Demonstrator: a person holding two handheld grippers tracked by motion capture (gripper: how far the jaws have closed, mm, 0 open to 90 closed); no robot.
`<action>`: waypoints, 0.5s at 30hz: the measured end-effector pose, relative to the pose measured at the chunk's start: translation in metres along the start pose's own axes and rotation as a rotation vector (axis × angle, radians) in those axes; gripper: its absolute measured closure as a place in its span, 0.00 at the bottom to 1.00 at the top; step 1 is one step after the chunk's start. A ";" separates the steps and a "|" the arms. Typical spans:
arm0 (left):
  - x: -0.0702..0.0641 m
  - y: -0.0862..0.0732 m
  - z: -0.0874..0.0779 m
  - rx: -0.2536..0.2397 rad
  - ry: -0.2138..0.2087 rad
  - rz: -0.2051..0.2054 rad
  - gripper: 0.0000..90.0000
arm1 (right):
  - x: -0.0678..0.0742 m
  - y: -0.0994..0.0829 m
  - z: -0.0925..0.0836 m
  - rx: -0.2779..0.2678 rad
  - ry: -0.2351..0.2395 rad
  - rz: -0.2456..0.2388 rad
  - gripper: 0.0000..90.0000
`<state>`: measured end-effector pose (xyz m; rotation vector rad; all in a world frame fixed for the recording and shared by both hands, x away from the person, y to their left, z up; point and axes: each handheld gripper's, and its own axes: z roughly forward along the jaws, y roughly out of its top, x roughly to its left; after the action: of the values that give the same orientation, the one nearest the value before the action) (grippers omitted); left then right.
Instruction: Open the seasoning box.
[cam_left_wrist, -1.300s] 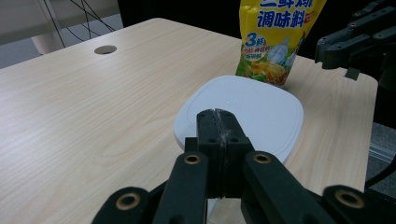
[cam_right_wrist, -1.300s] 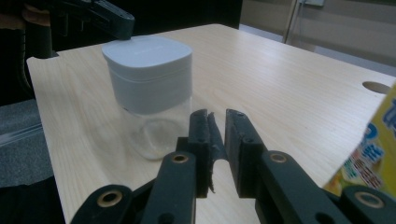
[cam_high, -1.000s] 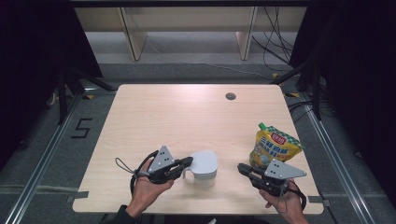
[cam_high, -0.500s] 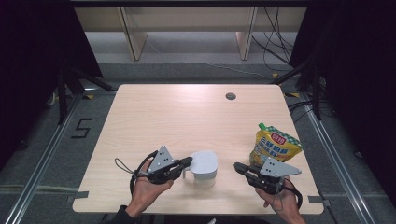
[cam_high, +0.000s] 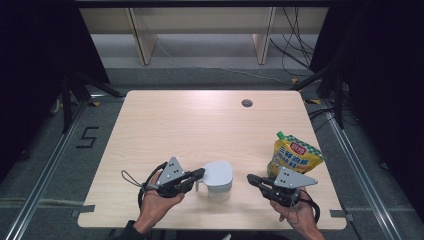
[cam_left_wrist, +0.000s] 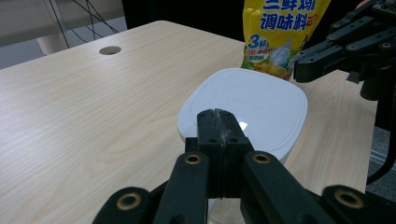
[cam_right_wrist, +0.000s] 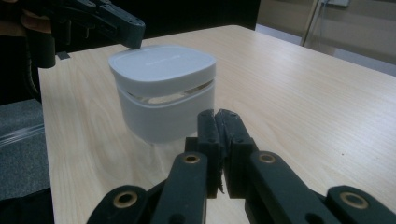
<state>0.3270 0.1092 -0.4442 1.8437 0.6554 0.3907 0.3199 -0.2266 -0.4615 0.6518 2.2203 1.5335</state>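
Matt white plastic container (cam_right_wrist: 163, 88); glossy pouch (cam_high: 294, 155); wood-grain table (cam_high: 200, 125).

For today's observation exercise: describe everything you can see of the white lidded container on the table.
The white container is a squat, rounded-square tub, apparently matte plastic, with a flat lid bearing faint embossed lettering. A thin gap shows between lid and body. It stands upright near the table's front edge, between the two grippers. The left gripper, jaws shut, reaches over the lid's edge; contact is unclear. The right gripper stays apart from it. A yellow pouch stands farther right.
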 end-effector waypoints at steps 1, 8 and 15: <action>0.000 0.000 0.000 -0.004 -0.002 0.001 0.99 | 0.000 0.000 0.000 0.000 0.000 0.000 0.98; 0.000 -0.001 -0.001 0.000 0.003 0.004 0.99 | 0.002 0.001 0.008 -0.002 0.025 0.013 0.98; 0.000 -0.004 -0.002 0.000 0.018 -0.014 0.99 | 0.003 0.003 0.011 0.006 0.015 0.011 0.98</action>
<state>0.3246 0.1119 -0.4472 1.8360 0.6809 0.3988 0.3233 -0.2157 -0.4626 0.6576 2.2370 1.5425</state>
